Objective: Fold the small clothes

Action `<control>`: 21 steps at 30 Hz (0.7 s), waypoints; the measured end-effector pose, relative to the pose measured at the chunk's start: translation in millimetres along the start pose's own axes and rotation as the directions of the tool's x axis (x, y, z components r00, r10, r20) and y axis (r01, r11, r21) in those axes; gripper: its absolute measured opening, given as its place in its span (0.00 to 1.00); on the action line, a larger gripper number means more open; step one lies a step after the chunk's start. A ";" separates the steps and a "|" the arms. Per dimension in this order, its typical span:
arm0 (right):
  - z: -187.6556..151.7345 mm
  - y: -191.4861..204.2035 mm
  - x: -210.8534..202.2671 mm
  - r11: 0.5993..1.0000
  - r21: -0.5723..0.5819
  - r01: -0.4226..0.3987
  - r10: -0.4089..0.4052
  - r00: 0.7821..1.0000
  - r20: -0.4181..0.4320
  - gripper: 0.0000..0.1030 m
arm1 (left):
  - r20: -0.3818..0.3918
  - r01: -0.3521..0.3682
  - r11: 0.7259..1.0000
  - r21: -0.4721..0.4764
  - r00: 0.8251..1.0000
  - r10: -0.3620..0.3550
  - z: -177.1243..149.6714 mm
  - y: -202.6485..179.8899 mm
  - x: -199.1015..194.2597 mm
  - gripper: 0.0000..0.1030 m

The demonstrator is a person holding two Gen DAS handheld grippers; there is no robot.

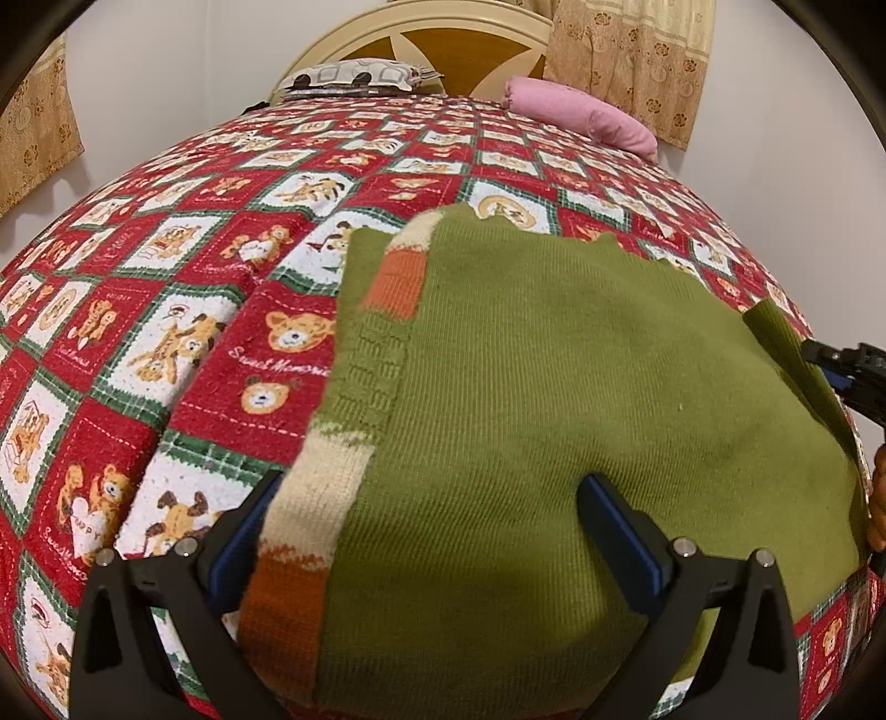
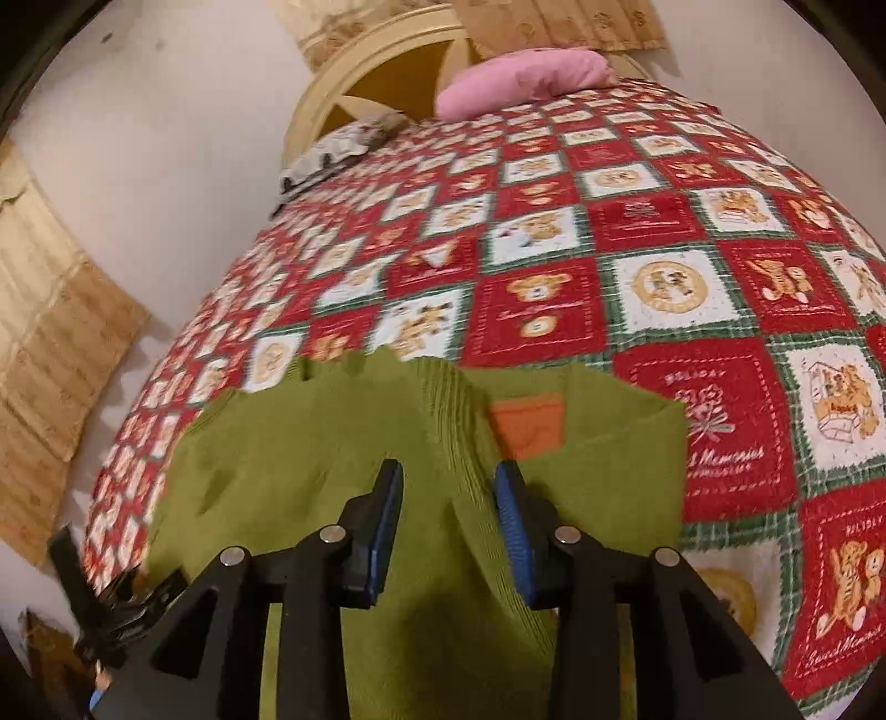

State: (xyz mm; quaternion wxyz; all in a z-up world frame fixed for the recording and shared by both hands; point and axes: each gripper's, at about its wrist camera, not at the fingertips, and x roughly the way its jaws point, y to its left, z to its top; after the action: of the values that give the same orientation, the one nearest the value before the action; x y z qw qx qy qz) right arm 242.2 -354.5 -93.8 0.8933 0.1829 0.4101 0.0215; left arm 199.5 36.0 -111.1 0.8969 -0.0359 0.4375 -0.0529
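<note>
One green knit sweater [image 1: 554,387] spread near the bedspread's [image 1: 166,310] foot edge. Two grippers: left gripper [image 1: 432,531] wide apart, straddling its striped edge; right gripper [image 2: 448,520] parted around a raised ribbed fold. Orange patch [image 2: 526,426] seen from right wrist only.

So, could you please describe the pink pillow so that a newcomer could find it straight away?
Start from the bed with the red, white and green teddy-bear quilt and look to its far end, by the cream and brown headboard. The pink pillow lies there on the right, below the floral curtain. It is plain pink; the other pillow, further left, is grey-white with dark spots.
</note>
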 end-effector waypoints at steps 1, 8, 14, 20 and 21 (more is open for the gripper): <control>-0.6 1.3 6.1 0.999 -0.016 0.029 -0.029 0.999 -0.014 0.35 | 0.000 0.000 1.000 0.000 1.000 0.000 0.0 0.0 0.0 1.00; -10.3 21.5 13.6 0.967 -0.158 0.199 -0.199 0.980 0.018 0.06 | 0.001 0.000 1.000 0.000 1.000 0.000 -0.3 0.0 -0.4 1.00; -3.7 35.1 -13.7 0.804 -0.248 0.541 -0.486 0.837 0.251 0.25 | 0.001 0.001 1.000 0.001 1.000 -0.001 0.1 -1.6 -0.3 1.00; 5.4 -18.8 -21.8 0.824 -0.072 0.562 -0.546 0.822 0.161 0.41 | 0.002 0.002 1.000 0.000 1.000 -0.002 -0.2 -2.5 -0.5 1.00; 4.4 -31.8 -37.3 0.850 0.008 0.526 -0.519 0.836 0.176 0.41 | 0.002 0.003 1.000 0.000 1.000 -0.003 -0.2 -2.3 -0.5 1.00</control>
State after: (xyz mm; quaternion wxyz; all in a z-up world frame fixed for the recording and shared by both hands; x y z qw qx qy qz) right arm 217.2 -392.5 -75.1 0.9006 0.0470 0.3656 -0.2304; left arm 198.9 33.8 -110.5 0.8973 -0.0367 0.4366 -0.0540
